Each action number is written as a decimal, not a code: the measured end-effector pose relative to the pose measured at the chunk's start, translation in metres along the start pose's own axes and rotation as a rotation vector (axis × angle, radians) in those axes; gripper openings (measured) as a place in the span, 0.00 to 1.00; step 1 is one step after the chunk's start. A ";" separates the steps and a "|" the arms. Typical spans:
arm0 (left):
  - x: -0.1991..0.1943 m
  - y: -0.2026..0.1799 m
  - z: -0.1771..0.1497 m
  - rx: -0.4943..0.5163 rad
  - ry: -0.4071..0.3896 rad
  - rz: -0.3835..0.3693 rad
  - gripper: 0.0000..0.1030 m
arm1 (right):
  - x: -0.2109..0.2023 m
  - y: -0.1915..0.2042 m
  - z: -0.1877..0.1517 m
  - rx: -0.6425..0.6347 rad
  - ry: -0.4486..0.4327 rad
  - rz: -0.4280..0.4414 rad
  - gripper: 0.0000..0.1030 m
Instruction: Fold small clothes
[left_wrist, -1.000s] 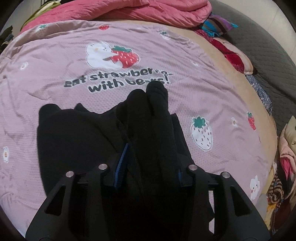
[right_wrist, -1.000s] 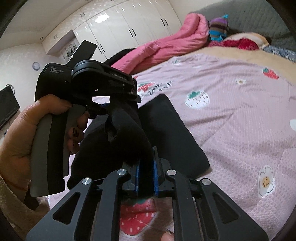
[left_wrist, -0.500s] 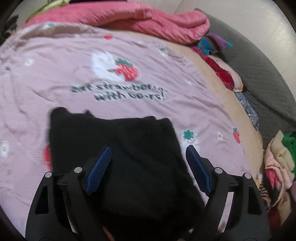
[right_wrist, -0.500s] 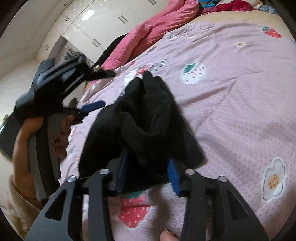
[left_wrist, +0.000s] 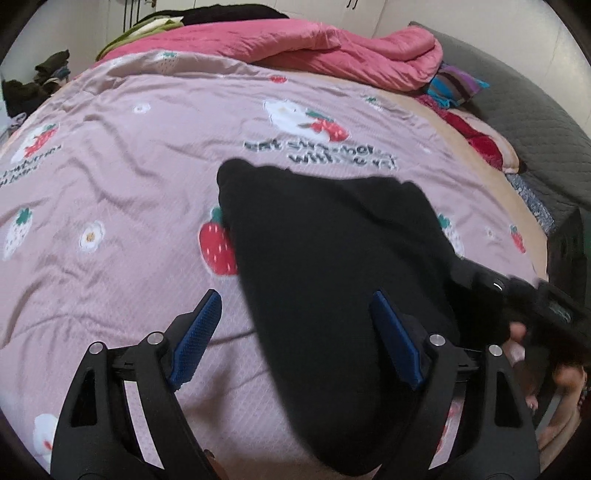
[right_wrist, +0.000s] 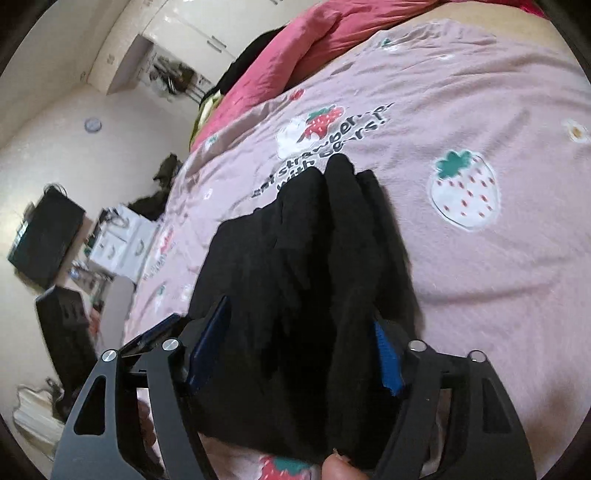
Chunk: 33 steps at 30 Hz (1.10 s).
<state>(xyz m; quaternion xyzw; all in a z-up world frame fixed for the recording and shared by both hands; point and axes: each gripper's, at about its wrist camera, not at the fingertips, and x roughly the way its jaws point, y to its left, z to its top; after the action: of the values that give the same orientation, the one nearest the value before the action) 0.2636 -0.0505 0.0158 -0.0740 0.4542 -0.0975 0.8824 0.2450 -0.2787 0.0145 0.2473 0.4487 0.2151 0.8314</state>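
Observation:
A small black garment (left_wrist: 332, 258) lies folded on the pink strawberry-print bedspread (left_wrist: 129, 177). My left gripper (left_wrist: 295, 339) is open and empty above the garment's near left edge; the cloth runs between and under its blue pads (left_wrist: 195, 339). My right gripper (right_wrist: 295, 354) is open, jaws wide, with bunched folds of the same garment (right_wrist: 314, 240) lying between its blue pads (right_wrist: 386, 362). The right gripper also shows at the right edge of the left wrist view (left_wrist: 524, 295).
A pink quilt (left_wrist: 314, 48) is heaped at the far side of the bed. Striped and red clothes (left_wrist: 458, 88) lie by the grey headboard (left_wrist: 535, 122). Boxes and dark items (right_wrist: 48, 236) stand on the floor left of the bed.
Both grippers let go of the black garment and opened wide. The garment dropped flat onto the bedspread. The left gripper pulled back and to the left.

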 end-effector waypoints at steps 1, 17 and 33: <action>0.002 0.001 -0.001 -0.004 0.005 -0.006 0.76 | 0.002 0.003 0.001 -0.020 0.005 -0.010 0.24; 0.001 -0.015 -0.022 0.019 0.053 -0.082 0.76 | -0.025 -0.014 -0.020 -0.089 -0.049 -0.107 0.26; -0.013 -0.022 -0.026 0.036 0.033 -0.082 0.77 | -0.063 0.011 -0.046 -0.199 -0.131 -0.233 0.52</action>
<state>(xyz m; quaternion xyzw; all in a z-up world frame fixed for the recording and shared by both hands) 0.2328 -0.0695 0.0155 -0.0749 0.4636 -0.1432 0.8712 0.1726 -0.2962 0.0393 0.1236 0.3957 0.1437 0.8986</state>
